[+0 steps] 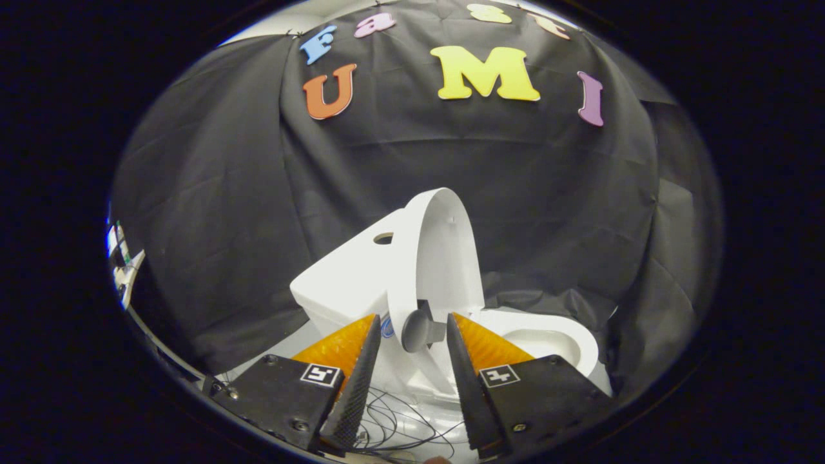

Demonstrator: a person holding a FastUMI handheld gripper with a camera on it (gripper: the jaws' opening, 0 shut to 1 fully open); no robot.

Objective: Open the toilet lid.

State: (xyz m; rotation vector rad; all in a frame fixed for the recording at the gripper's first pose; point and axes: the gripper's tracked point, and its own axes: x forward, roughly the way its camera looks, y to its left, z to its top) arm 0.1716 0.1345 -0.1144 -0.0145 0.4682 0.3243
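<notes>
Fingers (370, 361) of the gripper (412, 328) sit at the bottom centre of the frame, and we see them spread apart, with a clear gap between the tips and neither one pressing on anything. In that gap, just ahead of the tips, we make out a small round grey knob (420, 330) that juts from the rim of the toilet lid (445, 258). Whether either finger brushes the knob we cannot tell; both appear to stand just beside it.

We find the lid raised, standing close to upright at the middle of the frame, its pale inner face turned toward the right. Behind it, slightly left of centre, we see the white tank (348, 277), tilted in our view, with a round hole (383, 238) in its top surface. To the lower right of the lid lies the toilet bowl (548, 338), its opening uncovered and partly hidden by the right finger.

Below the toilet, between the fingers at the very bottom of the frame, we notice a tangle of thin dark wires (399, 425) on a pale surface. Black cloth (225, 225) hangs behind everything, across the upper and middle parts of the frame, creased and draped around the toilet's base.
</notes>
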